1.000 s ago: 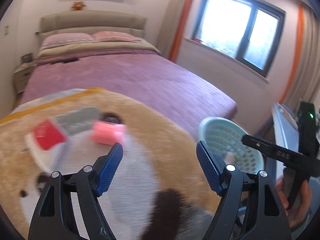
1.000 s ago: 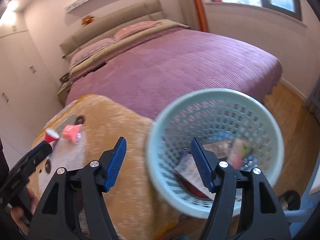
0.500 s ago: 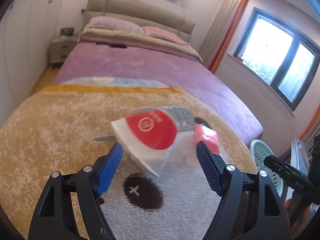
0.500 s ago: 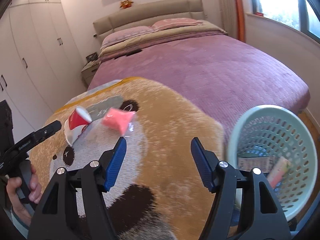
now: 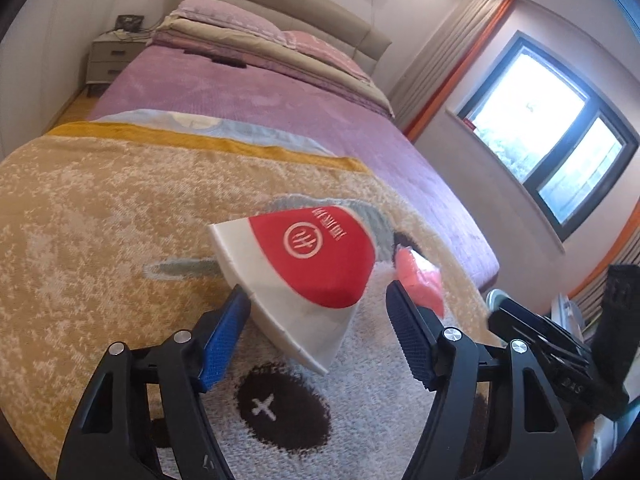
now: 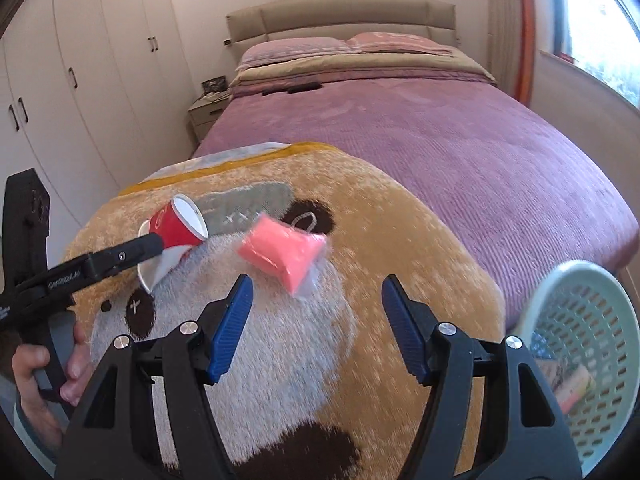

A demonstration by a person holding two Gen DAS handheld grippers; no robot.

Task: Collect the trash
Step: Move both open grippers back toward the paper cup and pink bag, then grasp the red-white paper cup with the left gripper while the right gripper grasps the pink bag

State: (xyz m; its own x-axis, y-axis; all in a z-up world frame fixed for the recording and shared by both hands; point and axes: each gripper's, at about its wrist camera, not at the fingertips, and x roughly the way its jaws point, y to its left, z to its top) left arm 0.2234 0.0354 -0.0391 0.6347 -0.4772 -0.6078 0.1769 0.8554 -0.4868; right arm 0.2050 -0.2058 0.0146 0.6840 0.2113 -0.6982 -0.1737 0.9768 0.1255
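Note:
A crushed red and white paper cup [image 5: 304, 276] lies on its side on the tan plush blanket [image 5: 100, 216]. My left gripper [image 5: 316, 320] is open, its blue fingers on either side of the cup's near end. The cup also shows in the right wrist view [image 6: 176, 236], partly behind the left gripper's finger. A pink plastic packet [image 6: 284, 256] lies just right of the cup, also visible in the left wrist view [image 5: 420, 284]. My right gripper [image 6: 316, 320] is open and empty, just short of the packet. A pale green mesh basket [image 6: 580, 320] holding wrappers stands at the right.
The blanket covers the foot of a bed with a purple cover [image 6: 440, 140]. White wardrobes [image 6: 80, 80] stand along the left, a nightstand [image 5: 108, 56] beside the headboard, a window [image 5: 560, 132] on the right wall. The right gripper's body [image 5: 560, 344] shows at the left wrist view's right edge.
Both grippers swung left, away from the basket and toward the blanket. The left closed in on the paper cup, the right on the pink packet. Both stayed open.

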